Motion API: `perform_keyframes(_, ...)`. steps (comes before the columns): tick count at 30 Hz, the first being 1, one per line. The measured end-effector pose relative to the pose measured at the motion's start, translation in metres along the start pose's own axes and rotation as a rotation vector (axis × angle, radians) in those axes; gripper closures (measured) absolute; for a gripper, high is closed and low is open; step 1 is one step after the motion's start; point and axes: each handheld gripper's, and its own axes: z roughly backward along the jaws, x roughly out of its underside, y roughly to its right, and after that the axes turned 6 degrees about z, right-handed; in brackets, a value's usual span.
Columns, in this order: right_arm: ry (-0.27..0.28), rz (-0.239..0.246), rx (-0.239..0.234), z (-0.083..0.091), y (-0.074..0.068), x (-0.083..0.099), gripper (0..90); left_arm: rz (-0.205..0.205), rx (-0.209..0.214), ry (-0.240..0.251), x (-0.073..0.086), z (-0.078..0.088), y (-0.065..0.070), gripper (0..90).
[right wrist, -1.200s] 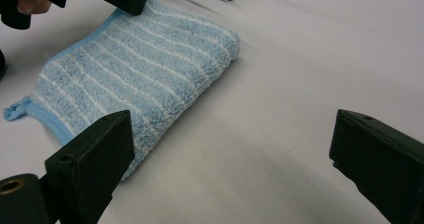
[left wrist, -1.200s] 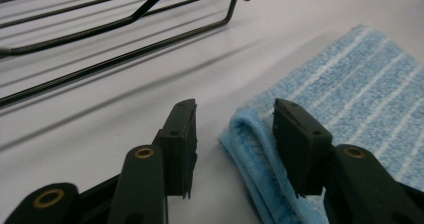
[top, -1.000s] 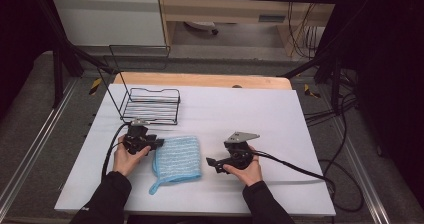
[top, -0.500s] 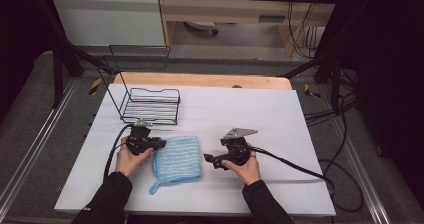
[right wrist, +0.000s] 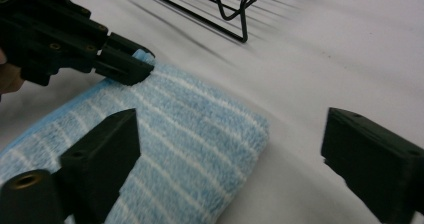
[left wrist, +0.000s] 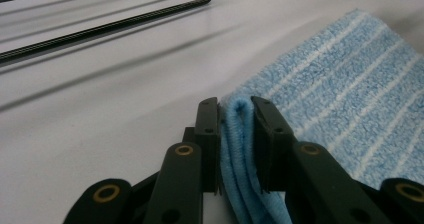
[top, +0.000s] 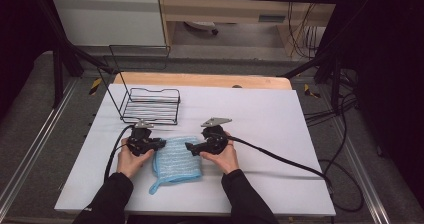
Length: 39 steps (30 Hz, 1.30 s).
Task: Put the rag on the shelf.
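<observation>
A blue cloth with white stripes [top: 176,159] lies folded on the white table, between my two hands. My left gripper [top: 161,144] is at its far left corner. In the left gripper view its jaws [left wrist: 235,109] have just been closing and now pinch the cloth's folded edge [left wrist: 350,99]. My right gripper [top: 189,146] hangs low over the cloth's far right corner, pointing left. Its jaws [right wrist: 230,129] have narrowed a little but stand wide apart: one is above the cloth [right wrist: 190,129], the other above bare table. The left gripper [right wrist: 120,64] shows beyond.
A black wire basket [top: 150,106] stands on the table behind the left hand, close to the cloth. A wooden board [top: 200,79] runs along the table's far edge. The right gripper's cable [top: 280,159] trails right across the table [top: 260,114].
My right gripper has moved left, from beside the cloth to over its far right corner. The left jaws have closed on the cloth's edge; that hand has kept its place.
</observation>
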Motion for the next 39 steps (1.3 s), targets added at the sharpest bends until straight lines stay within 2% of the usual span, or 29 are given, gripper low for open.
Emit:
perform_keyframes(3, -0.039, -0.045, 0.016, -0.009, 0.007, 0.002, 21.3, 0.001, 0.005, 0.003, 0.000, 0.000, -0.001, 74.1)
perform_keyframes(7, -0.093, -0.046, 0.029, -0.017, 0.012, 0.006, 32.6, -0.009, 0.004, 0.005, 0.001, 0.000, -0.001, 73.9)
perform_keyframes(15, -0.109, -0.086, -0.036, -0.020, 0.014, 0.006, 60.9, -0.014, 0.008, 0.007, 0.001, 0.000, -0.001, 73.8)
perform_keyframes(22, -0.126, -0.149, -0.078, -0.021, 0.015, 0.005, 76.7, -0.005, 0.016, 0.009, 0.001, 0.000, -0.002, 74.3)
perform_keyframes(29, -0.136, -0.178, -0.099, -0.017, 0.016, 0.001, 81.6, -0.002, 0.036, 0.023, 0.000, 0.005, -0.003, 77.9)
perform_keyframes(39, -0.057, -0.133, -0.074, -0.004, 0.007, -0.003, 81.6, -0.014, 0.061, 0.101, -0.001, 0.025, 0.000, 78.6)
